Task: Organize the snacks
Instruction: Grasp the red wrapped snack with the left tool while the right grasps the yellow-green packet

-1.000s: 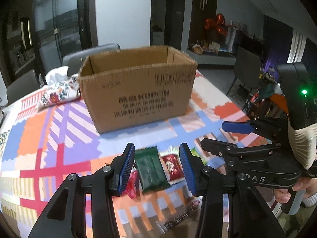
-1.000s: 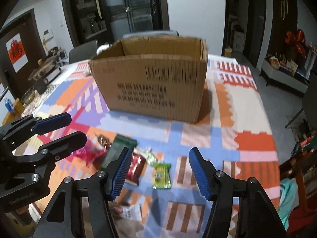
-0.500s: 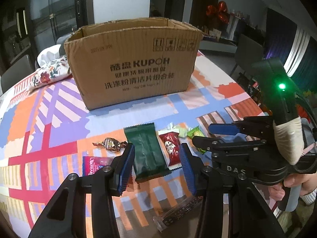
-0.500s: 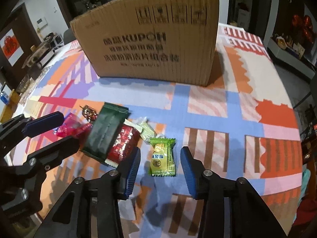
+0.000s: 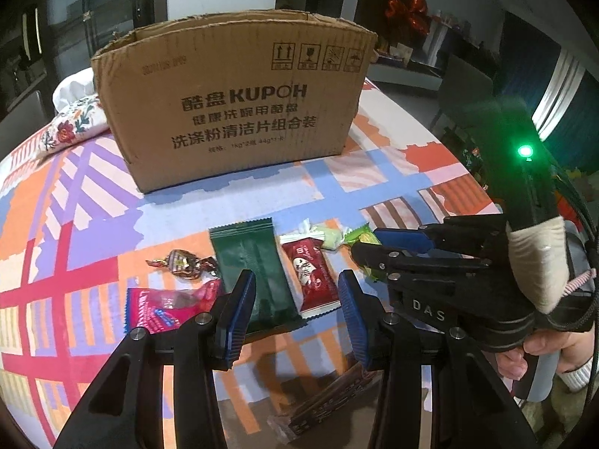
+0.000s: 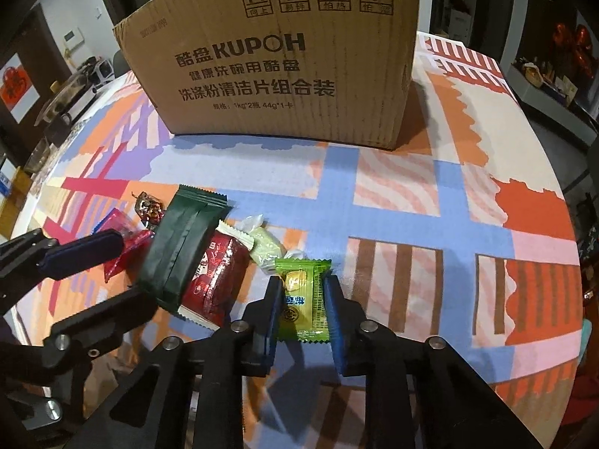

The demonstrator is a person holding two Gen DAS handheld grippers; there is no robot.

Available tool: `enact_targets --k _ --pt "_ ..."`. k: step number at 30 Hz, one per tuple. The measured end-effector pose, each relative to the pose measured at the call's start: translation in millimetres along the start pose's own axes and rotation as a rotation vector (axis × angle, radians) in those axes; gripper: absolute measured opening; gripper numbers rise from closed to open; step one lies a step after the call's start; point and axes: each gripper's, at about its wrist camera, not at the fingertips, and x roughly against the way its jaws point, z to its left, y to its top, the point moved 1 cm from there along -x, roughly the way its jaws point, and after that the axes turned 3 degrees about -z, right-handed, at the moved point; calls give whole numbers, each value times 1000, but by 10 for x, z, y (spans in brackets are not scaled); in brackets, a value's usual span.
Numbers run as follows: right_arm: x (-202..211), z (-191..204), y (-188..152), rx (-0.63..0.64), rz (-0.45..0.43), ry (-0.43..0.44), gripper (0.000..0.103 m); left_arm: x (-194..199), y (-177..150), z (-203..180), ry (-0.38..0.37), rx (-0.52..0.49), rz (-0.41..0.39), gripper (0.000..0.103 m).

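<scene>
Several snacks lie on the patterned tablecloth before an open cardboard box point(image 5: 239, 112), also in the right wrist view point(image 6: 277, 63). My left gripper point(image 5: 297, 308) is open, its pads astride the near ends of a dark green packet point(image 5: 254, 265) and a red packet point(image 5: 312, 277). My right gripper point(image 6: 301, 301) has its pads pressed against both sides of a green-yellow snack packet point(image 6: 305, 299) that lies on the cloth. A pink packet point(image 5: 168, 307), a brown wrapped candy point(image 5: 183, 262) and a pale green candy point(image 6: 267, 249) lie around.
A floral cushion point(image 5: 71, 127) lies left of the box. A dark wrapped bar point(image 5: 322, 408) lies at the near table edge. The table edge point(image 6: 576, 247) curves away on the right. Chairs and cabinets stand behind.
Both grippers have come down and forward toward the snacks. My right gripper has narrowed from wide open onto the green-yellow packet. My left gripper has stayed open.
</scene>
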Motion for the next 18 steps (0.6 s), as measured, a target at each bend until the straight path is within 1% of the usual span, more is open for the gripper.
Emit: enact_targets --k 3,8,11,14,18 --pt "65 -34 -6 -17 -19 0 23 -55 26 -23 -11 4 8 44" --pt "195 -132 -13 -62 -55 -7 23 -183 40 -38 -40 33 36 35" --pt "243 -173 -24 -82 -71 -8 23 -258 39 -60 -54 47 58 34" --pt "261 -181 -47 -82 -77 -14 23 -323 41 -99 -41 41 73 33" --pt "277 -208 -81 -101 -80 3 23 -421 51 -143 -10 30 92 32"
